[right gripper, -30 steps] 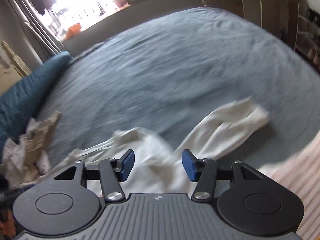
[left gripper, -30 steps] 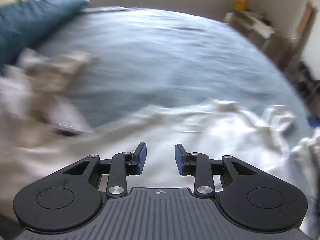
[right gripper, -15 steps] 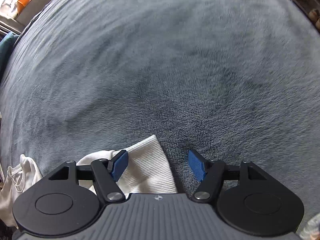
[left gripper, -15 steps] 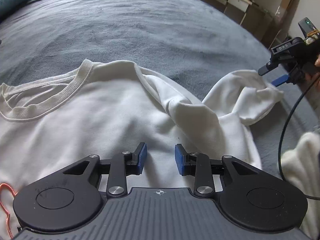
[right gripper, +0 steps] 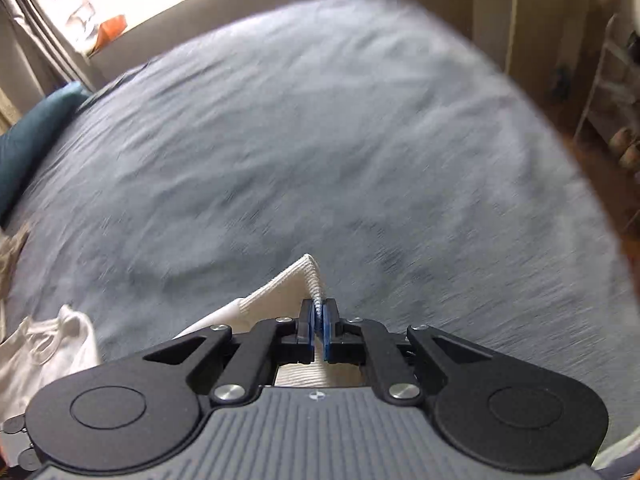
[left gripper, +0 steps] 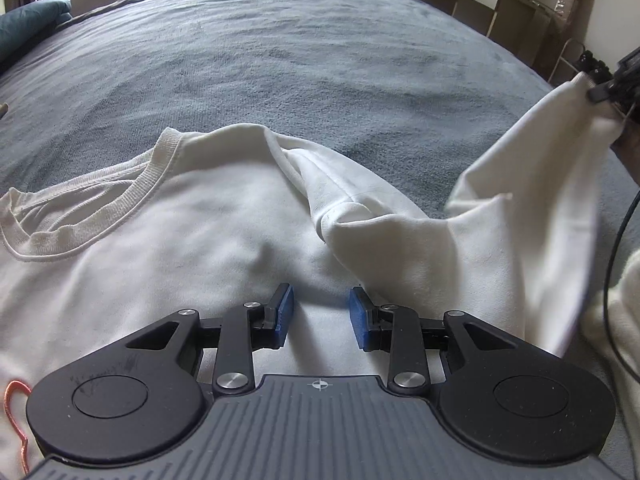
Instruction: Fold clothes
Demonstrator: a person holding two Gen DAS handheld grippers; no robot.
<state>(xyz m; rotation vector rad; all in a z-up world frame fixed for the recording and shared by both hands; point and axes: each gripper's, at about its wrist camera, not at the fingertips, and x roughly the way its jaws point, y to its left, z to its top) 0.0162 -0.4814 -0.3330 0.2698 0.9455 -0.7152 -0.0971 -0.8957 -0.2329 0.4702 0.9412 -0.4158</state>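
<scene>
White sweatshirt lies front-up on the grey bed, collar toward the left of the left wrist view, body mostly spread flat. No fold is laid yet — the task looks to be at its first step.

Right gripper: jaws closed tight on the ribbed cuff, which sticks out past the pads. In the left view the sleeve is lifted off the bed and drawn out to the right, up to the gripper at the frame edge. The right view is motion-blurred.

Left gripper: jaws narrowly apart, holding nothing, low over the chest near the shoulder seam; contact with the cloth cannot be told.

Left to do, as judged: lay this sleeve across the body, do the other sleeve — out of view — then fold the body. A crumple remains at the shoulder.
</scene>
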